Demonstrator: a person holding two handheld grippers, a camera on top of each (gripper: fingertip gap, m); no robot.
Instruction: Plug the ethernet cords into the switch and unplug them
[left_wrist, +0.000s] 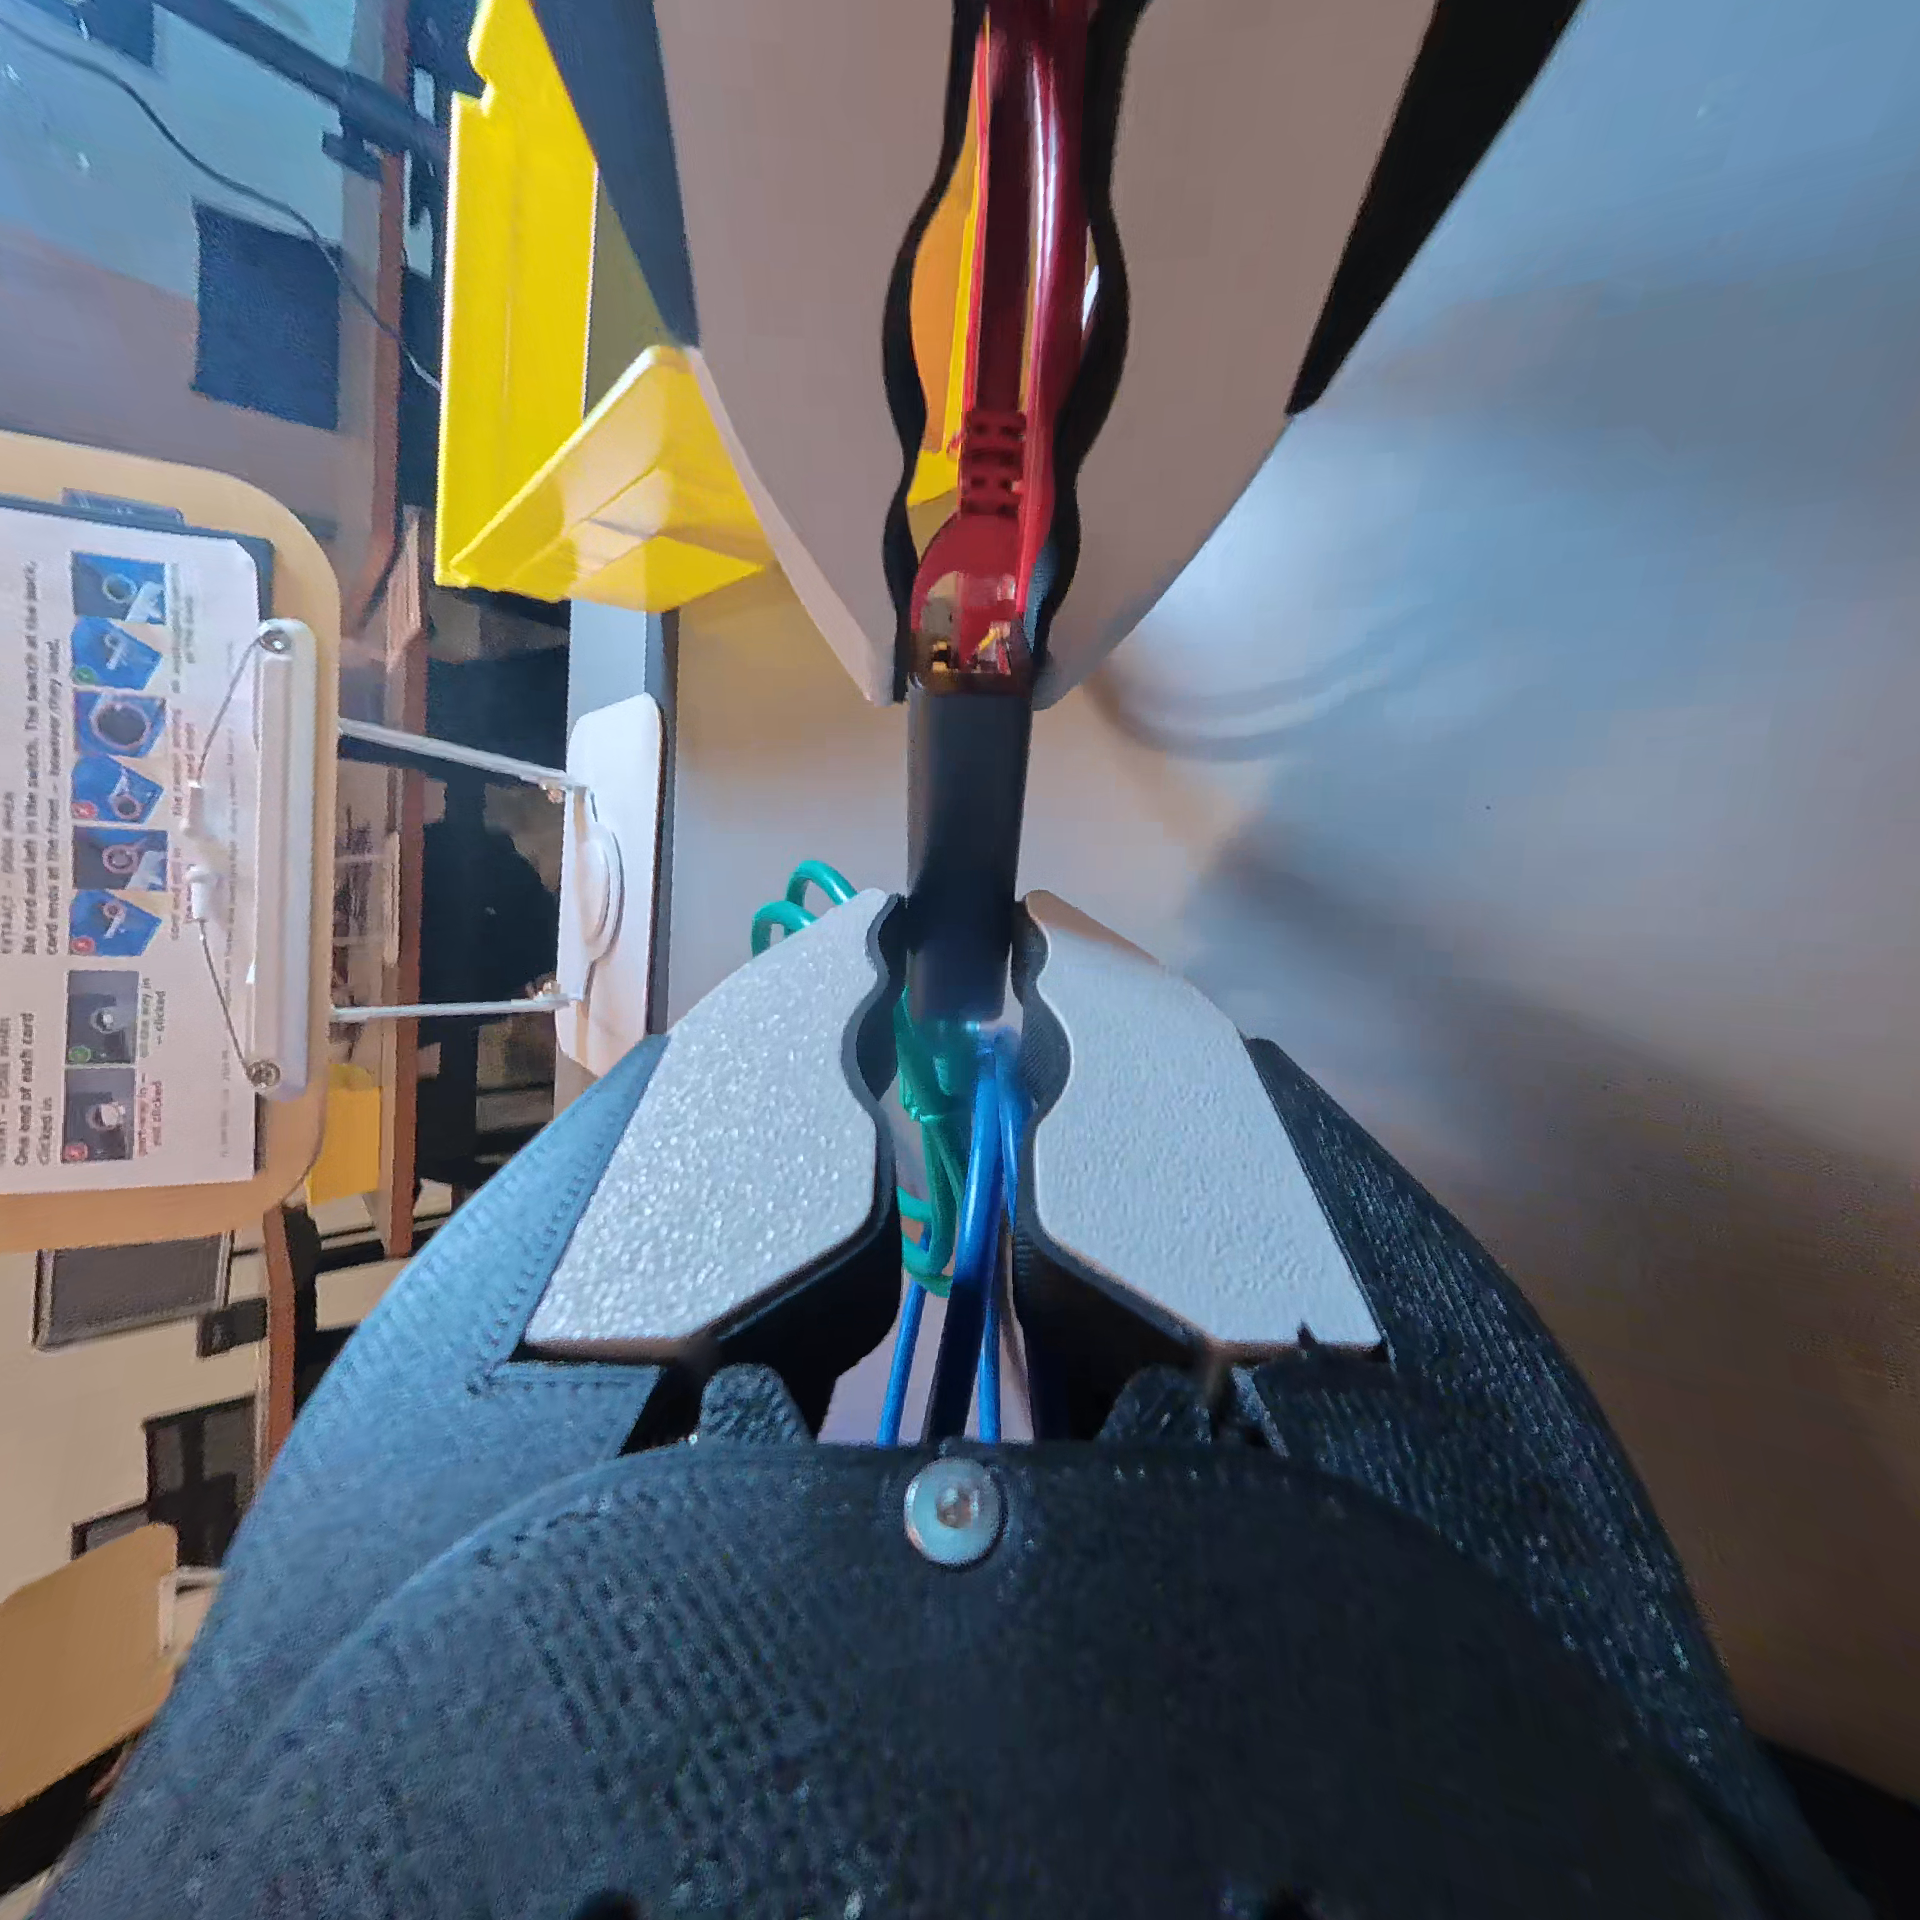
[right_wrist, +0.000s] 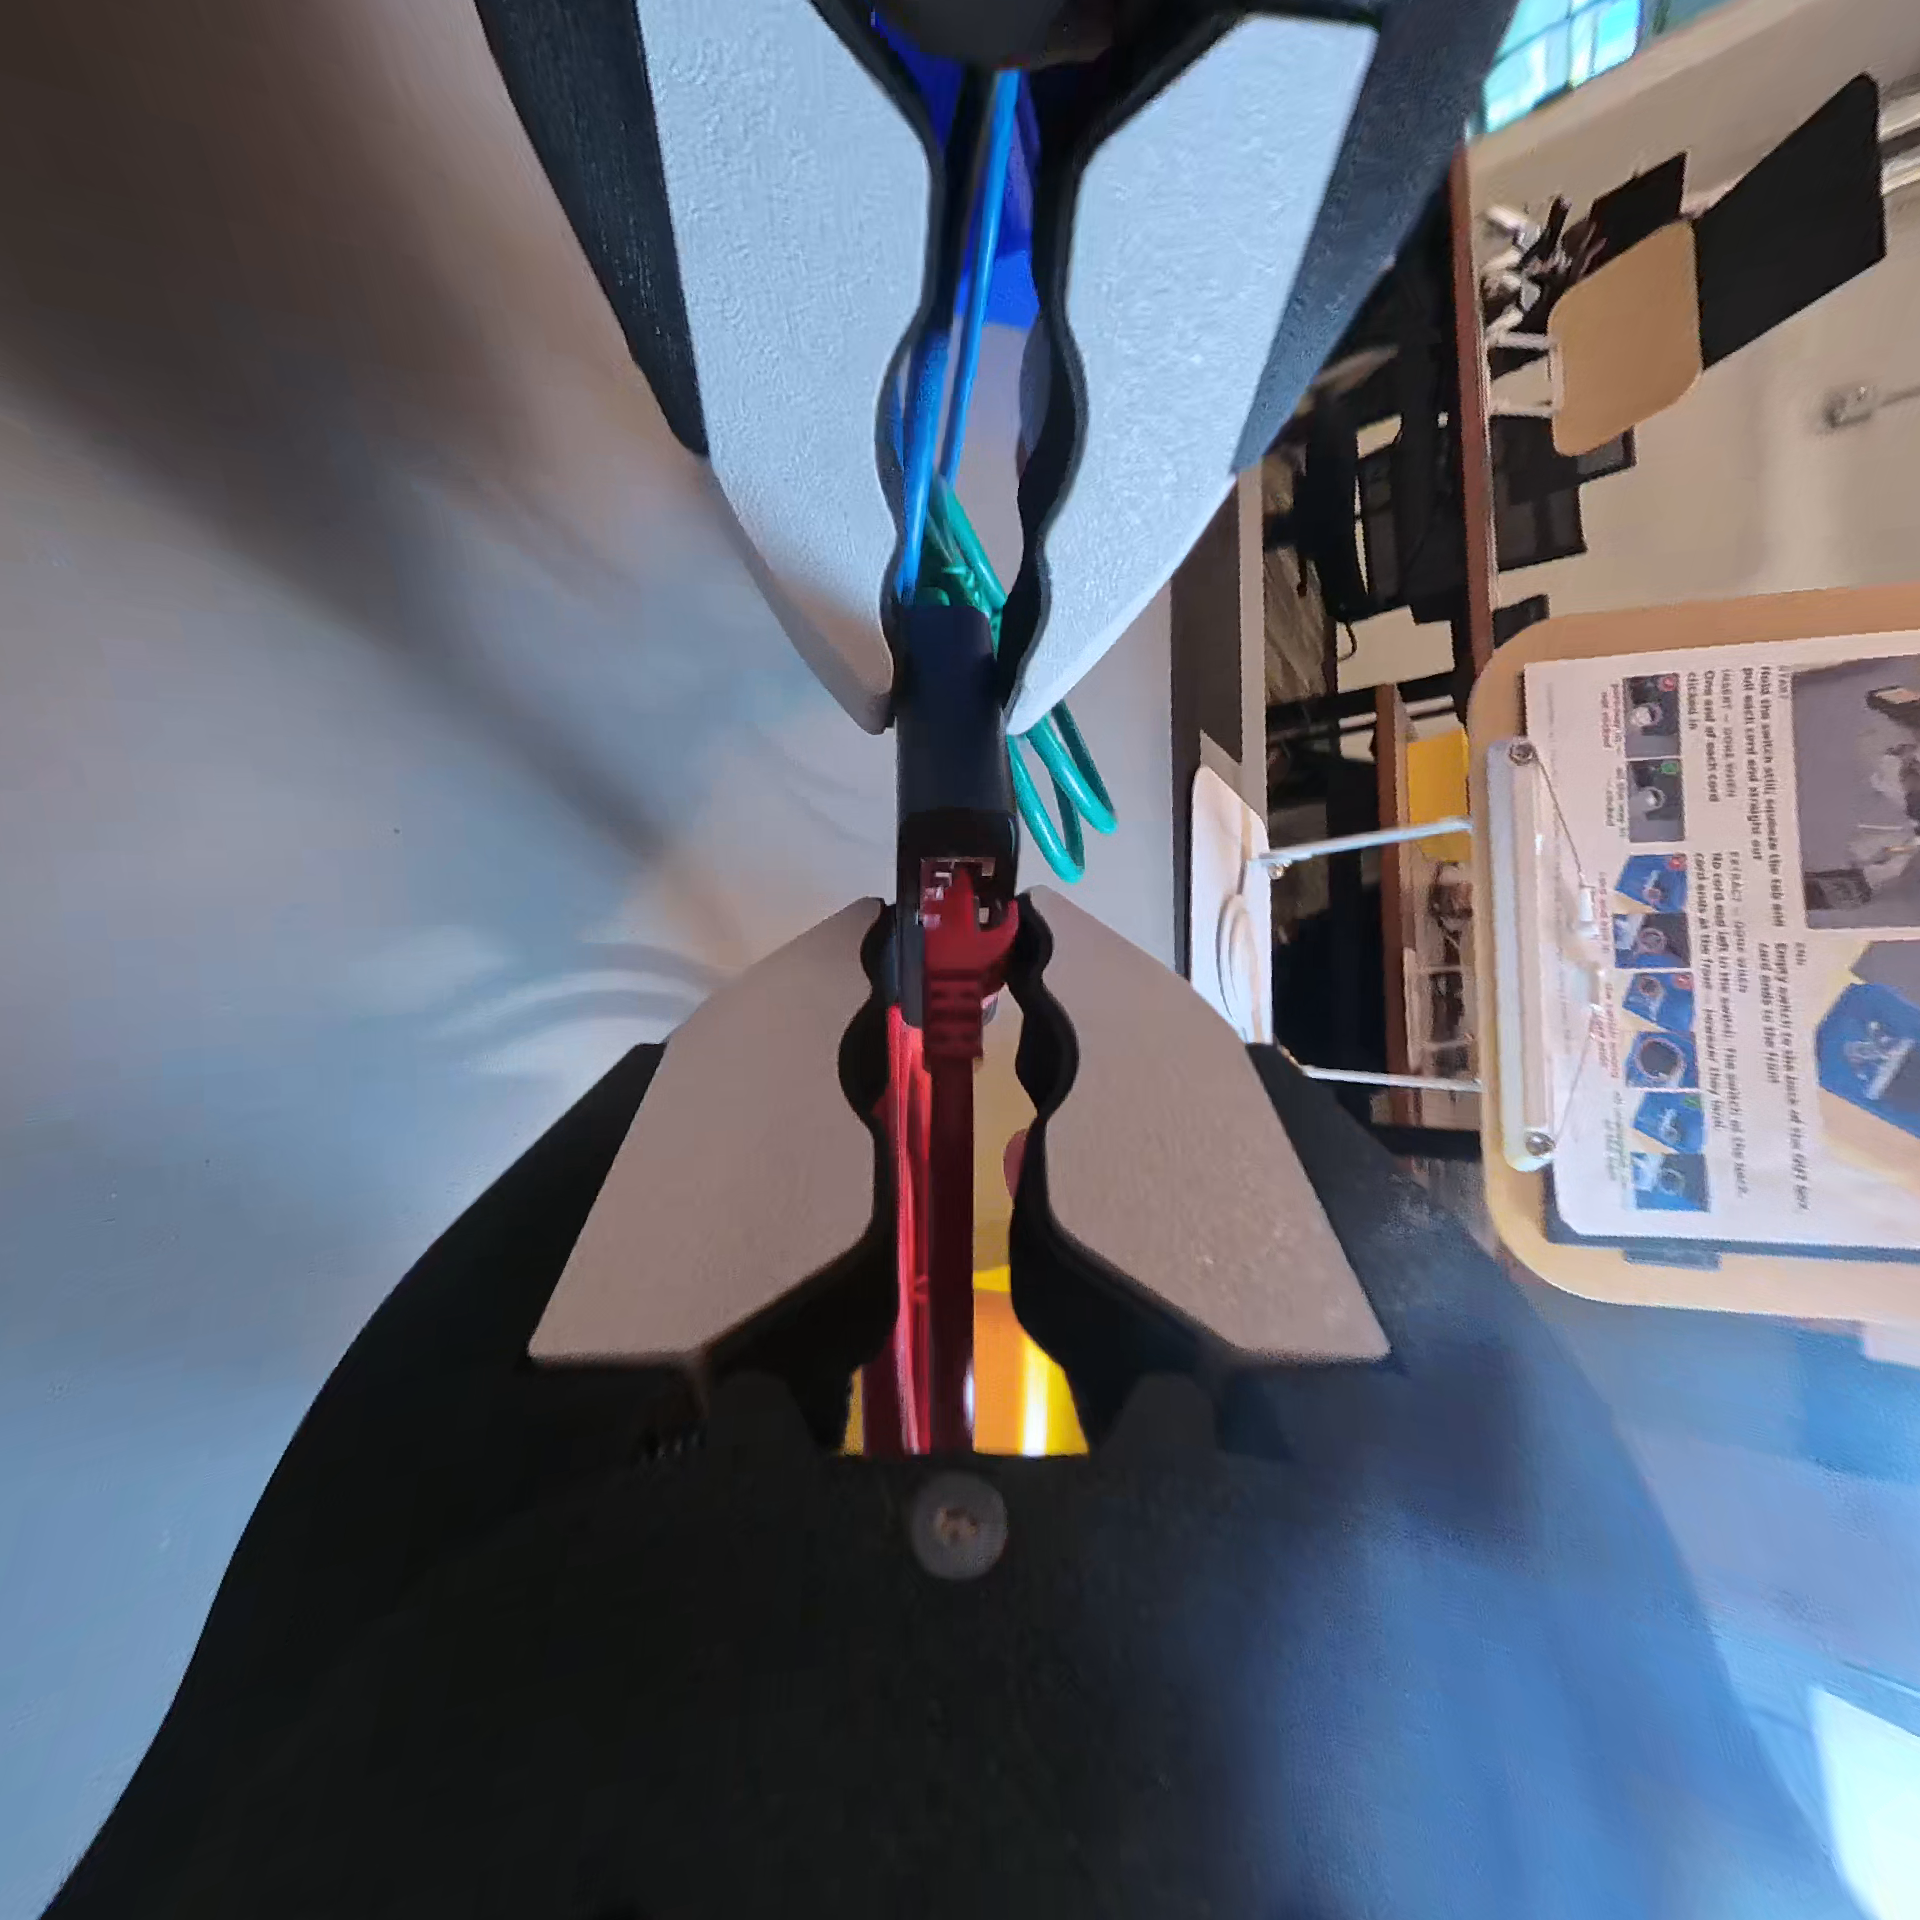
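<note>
left grey-padded gripper pinching slim black box-shaped switch; opposite, right grey-padded gripper clamped on red ribbed ethernet plug at switch's port. best kept straight, pressed until clicked.

left gripper: black ribbed printed body | pale grey pebbled finger plates, wavy black inner edges | silver screw at 6 o'clock | right gripper: likewise built

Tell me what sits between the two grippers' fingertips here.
The black switch, seen edge-on, spans the gap in both wrist views. The left gripper clamps one end; at the other, the right gripper holds the red cord's plug at its port.
</note>
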